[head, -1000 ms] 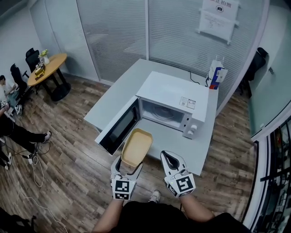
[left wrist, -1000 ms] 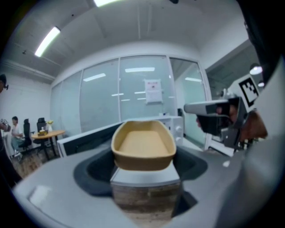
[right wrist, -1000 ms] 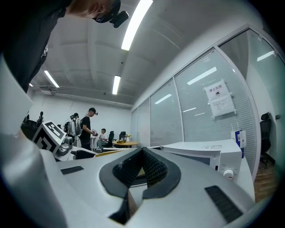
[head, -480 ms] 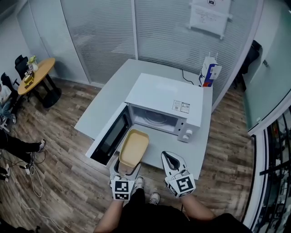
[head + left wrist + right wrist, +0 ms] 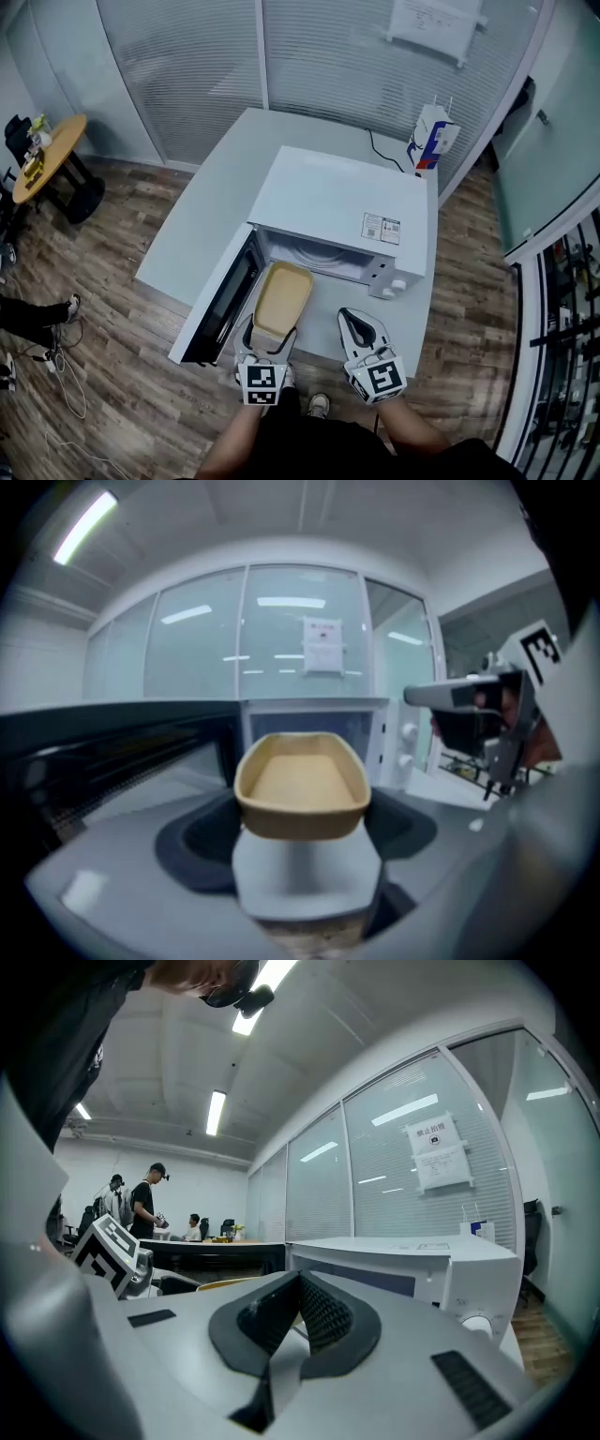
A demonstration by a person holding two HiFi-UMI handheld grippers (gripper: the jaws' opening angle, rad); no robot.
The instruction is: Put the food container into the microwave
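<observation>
A tan oblong food container (image 5: 280,300) (image 5: 301,782) is held by its near end in my left gripper (image 5: 266,345), which is shut on it. The container is empty and hangs level just in front of the white microwave (image 5: 337,208), whose door (image 5: 221,295) stands wide open to the left. The cavity (image 5: 314,254) (image 5: 309,728) shows straight ahead behind the container. My right gripper (image 5: 361,331) (image 5: 298,1312) hovers to the right of the container, in front of the microwave's knobs (image 5: 396,286), jaws shut with nothing in them.
The microwave stands on a grey table (image 5: 217,202). A blue and white carton (image 5: 430,139) stands at the table's far right corner. A round wooden table (image 5: 42,155) with chairs is far left. Glass partitions with blinds close off the back. People stand in the room behind (image 5: 145,1199).
I have stepped closer to the microwave. The container in my left gripper has moved forward toward the open cavity. The right gripper has kept its place beside it.
</observation>
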